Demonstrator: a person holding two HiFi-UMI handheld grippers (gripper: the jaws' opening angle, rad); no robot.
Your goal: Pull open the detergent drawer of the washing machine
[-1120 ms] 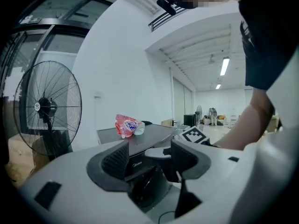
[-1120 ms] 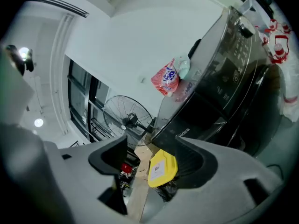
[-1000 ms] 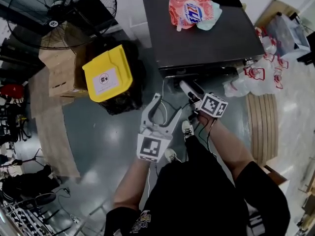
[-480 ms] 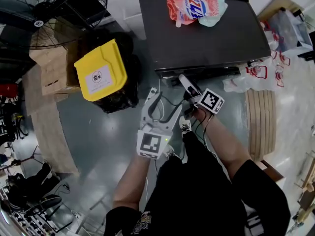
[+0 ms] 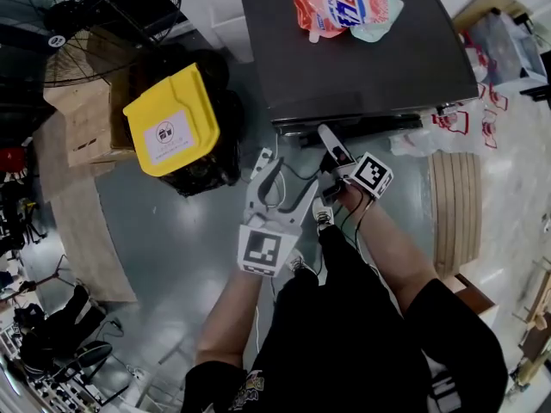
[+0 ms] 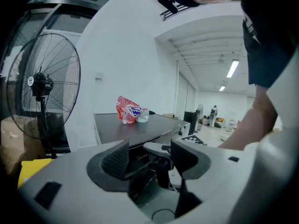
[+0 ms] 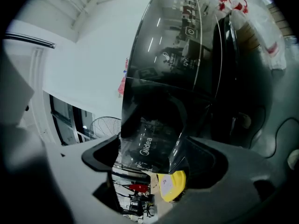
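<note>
Since the earlier frames, the right gripper (image 5: 331, 144) was brought up to the front edge of the washing machine (image 5: 387, 67). Its jaws had just been opening.

Washing machine: dark grey and seen from above in the head view. It was set against the far wall, directly ahead of the person.

Fan (image 5: 77, 20): a large floor fan was noted well to the machine's left.

Yellow-lidded bin (image 5: 166, 126): it was recorded on the floor between the fan and the machine, near the left gripper (image 5: 287, 179).

Detergent pouch (image 5: 340, 3): red and white, it was seen lying on the machine's top towards the back.

Left gripper: it was held just left of the right one, short of the machine. Its jaws were spread wide, with nothing gripped.

Right gripper: it was rolled onto its side. Its jaws were set wide apart, and no pad was seen pressing on anything.

Detergent drawer (image 7: 147, 146): it was located at the upper left of the machine's front. Its logo-bearing face lay between the right gripper's jaws. How far out it stood could not be made out.
</note>
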